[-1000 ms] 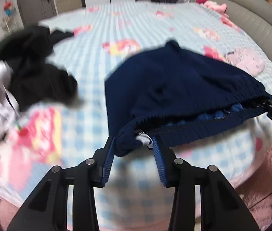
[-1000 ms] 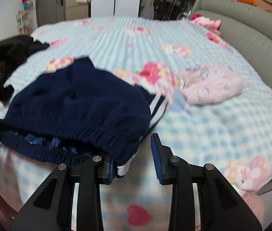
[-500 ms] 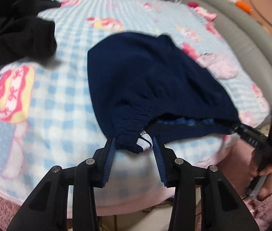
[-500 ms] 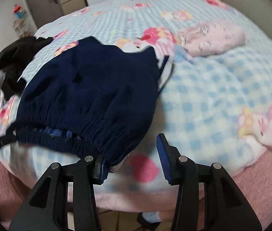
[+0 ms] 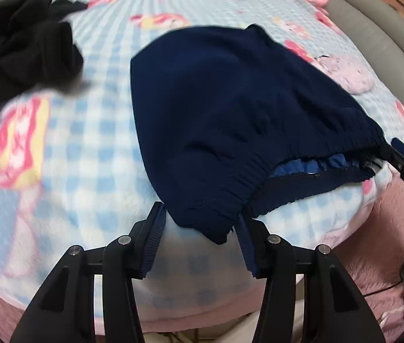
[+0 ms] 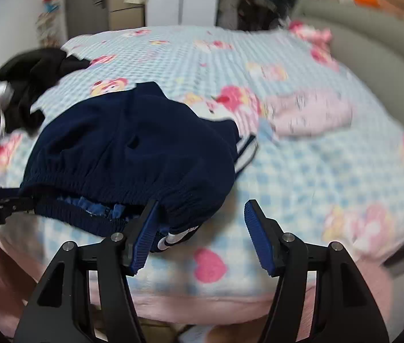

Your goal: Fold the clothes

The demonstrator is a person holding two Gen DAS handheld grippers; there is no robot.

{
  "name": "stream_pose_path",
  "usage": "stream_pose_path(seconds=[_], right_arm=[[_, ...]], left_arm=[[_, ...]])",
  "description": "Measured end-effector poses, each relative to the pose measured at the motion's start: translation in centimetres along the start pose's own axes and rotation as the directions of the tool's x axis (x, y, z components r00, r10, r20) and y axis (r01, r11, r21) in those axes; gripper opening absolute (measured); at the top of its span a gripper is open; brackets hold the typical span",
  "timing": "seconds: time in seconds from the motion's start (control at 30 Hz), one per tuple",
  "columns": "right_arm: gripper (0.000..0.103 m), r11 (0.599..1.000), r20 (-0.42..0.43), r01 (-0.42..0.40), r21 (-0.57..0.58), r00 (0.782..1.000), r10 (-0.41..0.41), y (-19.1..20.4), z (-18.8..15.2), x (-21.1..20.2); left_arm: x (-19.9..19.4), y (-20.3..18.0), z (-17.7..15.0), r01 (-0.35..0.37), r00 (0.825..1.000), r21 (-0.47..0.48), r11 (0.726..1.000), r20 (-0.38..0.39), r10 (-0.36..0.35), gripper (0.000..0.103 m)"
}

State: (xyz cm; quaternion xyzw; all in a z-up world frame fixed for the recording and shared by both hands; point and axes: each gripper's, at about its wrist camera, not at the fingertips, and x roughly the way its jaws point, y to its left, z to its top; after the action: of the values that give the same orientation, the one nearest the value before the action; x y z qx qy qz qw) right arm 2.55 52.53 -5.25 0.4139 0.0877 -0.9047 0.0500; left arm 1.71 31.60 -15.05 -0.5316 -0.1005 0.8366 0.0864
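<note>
The navy shorts [image 5: 230,108] lie near the bed's [image 5: 93,154] front edge, waistband stretched along it — left gripper [image 5: 200,243] jaws loosely straddle one corner, right gripper [image 6: 199,235] jaws are opening off the other.

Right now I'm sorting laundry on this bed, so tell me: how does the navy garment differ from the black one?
The navy garment lies spread fairly flat near the bed's front edge; the black garment sits bunched in a heap further back, at the left. The navy garment shows a gathered elastic waistband with a blue lining inside; no such detail can be made out on the black garment. The navy garment's waistband corners lie between gripper jaws; the black garment has no gripper near it. Both rest on the checked blanket.
</note>
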Motion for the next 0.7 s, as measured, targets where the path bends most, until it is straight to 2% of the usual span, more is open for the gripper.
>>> stream_pose_path(seconds=[0.07,0.13,0.17,0.2,0.23,0.27,0.3,0.4,0.47,0.53,0.6,0.63,0.7], right_arm=[[0.062,0.998,-0.02,-0.01,-0.063,1.0,0.009,1.1,0.1,0.8],[0.058,0.993,-0.052,-0.025,-0.111,0.998,0.019,2.0,0.1,1.9],[0.041,0.995,-0.087,-0.032,-0.098,0.996,0.024,2.0,-0.1,3.2],[0.033,0.996,-0.114,-0.02,-0.085,0.993,0.01,1.8,-0.3,4.1],[0.024,0.997,-0.131,-0.008,-0.07,0.991,-0.002,1.5,-0.4,4.8],[0.016,0.998,-0.128,0.004,-0.055,0.992,-0.011,1.0,-0.3,4.9],[0.013,0.999,-0.118,0.01,-0.037,0.993,-0.014,0.5,-0.1,4.8],[0.013,1.0,-0.034,-0.004,0.023,0.999,0.005,-1.0,1.4,2.4],[0.013,1.0,0.019,0.006,0.024,1.0,-0.007,-1.3,2.0,0.4],[0.013,0.999,-0.016,-0.021,0.025,1.0,0.021,-1.3,1.3,0.2],[0.019,0.997,-0.101,-0.071,0.015,0.992,0.073,-0.8,-0.1,1.3],[0.028,0.996,-0.145,-0.093,0.003,0.985,0.092,-0.4,-0.9,2.1],[0.033,0.994,-0.2,-0.11,-0.028,0.974,0.102,0.5,-2.3,3.0]], left_arm=[[-0.1,0.3,0.0,0.021,1.0,-0.027,0.999,0.01,-0.021,0.038],[-0.5,0.0,-0.1,-0.006,1.0,-0.011,1.0,0.03,0.007,0.034],[-0.8,-0.3,0.0,-0.044,0.998,0.008,0.999,0.046,0.044,0.032],[-1.2,-0.7,0.1,-0.096,0.993,0.032,0.995,0.066,0.094,0.023],[-1.7,-1.1,0.4,-0.157,0.984,0.052,0.986,0.09,0.152,0.018],[-2.5,-1.2,0.8,-0.196,0.975,0.056,0.979,0.118,0.189,0.017],[-3.5,-1.2,1.2,-0.212,0.968,0.051,0.976,0.148,0.203,0.017],[-6.3,-1.3,2.4,-0.25,0.946,0.044,0.967,0.224,0.235,0.017],[-7.0,-2.1,2.2,-0.253,0.947,0.078,0.964,0.224,0.23,0.017],[-6.4,-2.7,1.3,-0.24,0.961,0.117,0.964,0.172,0.219,0.018],[-4.0,-1.8,0.1,-0.152,0.988,0.143,0.978,0.052,0.146,0.024],[-2.7,-1.5,-0.7,-0.124,0.992,0.136,0.983,-0.002,0.126,0.026],[-1.1,-1.2,-2.1,-0.104,0.992,0.102,0.989,-0.062,0.111,0.026]])
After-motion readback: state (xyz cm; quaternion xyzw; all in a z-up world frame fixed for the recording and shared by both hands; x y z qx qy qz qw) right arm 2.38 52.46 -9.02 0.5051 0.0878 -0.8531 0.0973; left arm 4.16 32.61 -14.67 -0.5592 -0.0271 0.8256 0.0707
